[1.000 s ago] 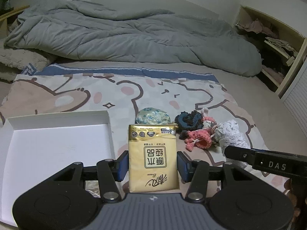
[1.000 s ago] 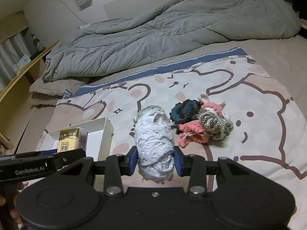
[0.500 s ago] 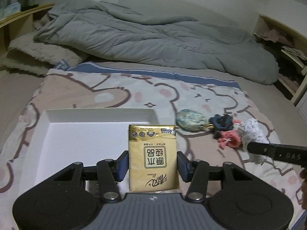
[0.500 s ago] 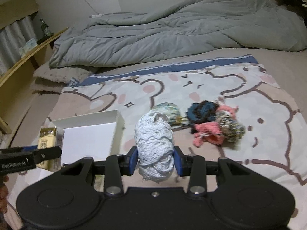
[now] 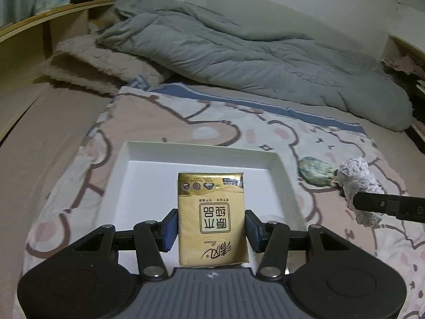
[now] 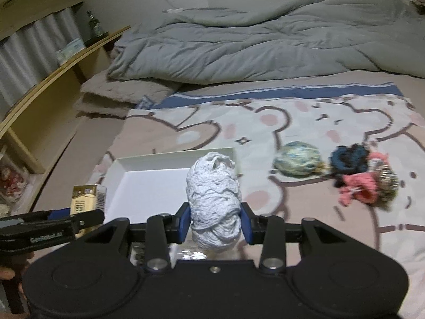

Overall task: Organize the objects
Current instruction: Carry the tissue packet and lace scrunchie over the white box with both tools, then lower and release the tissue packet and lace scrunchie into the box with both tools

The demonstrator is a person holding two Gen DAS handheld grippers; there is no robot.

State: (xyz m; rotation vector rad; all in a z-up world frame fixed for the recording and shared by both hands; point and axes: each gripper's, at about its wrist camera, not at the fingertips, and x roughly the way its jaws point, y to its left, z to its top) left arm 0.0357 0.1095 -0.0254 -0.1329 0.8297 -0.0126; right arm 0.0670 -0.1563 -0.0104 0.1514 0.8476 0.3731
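My left gripper (image 5: 211,228) is shut on a gold tissue pack (image 5: 211,212), held upright over the white tray (image 5: 202,154) on the bed. My right gripper (image 6: 214,222) is shut on a white yarn ball (image 6: 212,194), near the tray's (image 6: 138,162) right end. The left wrist view shows the white yarn ball (image 5: 358,180) and the right gripper's black finger to the right of the tray. In the right wrist view the tissue pack (image 6: 85,194) shows at lower left. A green-blue yarn ball (image 6: 297,163) lies on the blanket right of the tray.
A cluster of dark blue, pink and mixed crochet pieces (image 6: 364,178) lies further right. A grey duvet (image 5: 239,58) is heaped at the back of the bed, with a beige pillow (image 5: 101,66) and a wooden shelf (image 6: 39,93) on the left.
Both grippers have swung left with their loads. The tray has come to sit straight under the tissue pack, and the crochet cluster has slid to the right edge of view.
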